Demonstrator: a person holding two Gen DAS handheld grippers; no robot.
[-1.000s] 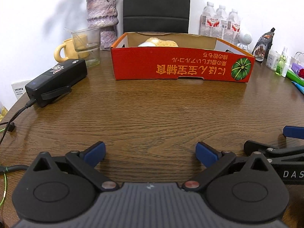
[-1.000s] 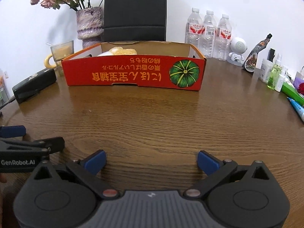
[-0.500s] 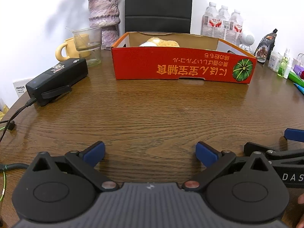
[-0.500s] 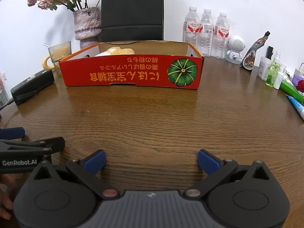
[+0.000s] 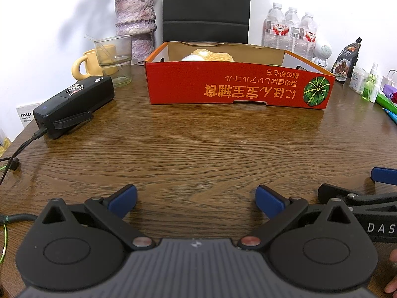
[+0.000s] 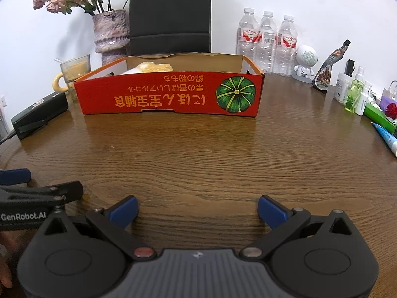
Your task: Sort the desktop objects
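A red cardboard box [image 5: 238, 87] with a green pumpkin print stands at the far middle of the round wooden table [image 5: 198, 154]; it also shows in the right wrist view [image 6: 171, 94]. A pale yellow fluffy thing [image 5: 211, 55] lies inside it, mostly hidden by the box wall. My left gripper [image 5: 196, 200] is open and empty, low over the near table edge. My right gripper [image 6: 197, 209] is open and empty beside it, to its right. Each gripper shows at the edge of the other's view.
A black device [image 5: 74, 103] with a cable lies at the left. A glass [image 5: 115, 58], a yellow mug [image 5: 85, 65] and a vase [image 5: 135, 19] stand behind it. Water bottles [image 6: 266, 42], a white speaker [image 6: 306, 60], small bottles [image 6: 354, 95] and a blue tube [image 6: 385, 137] line the right.
Both grippers have drawn back slightly and the views have tilted a little; the box looks a bit farther. Both stay open and empty.
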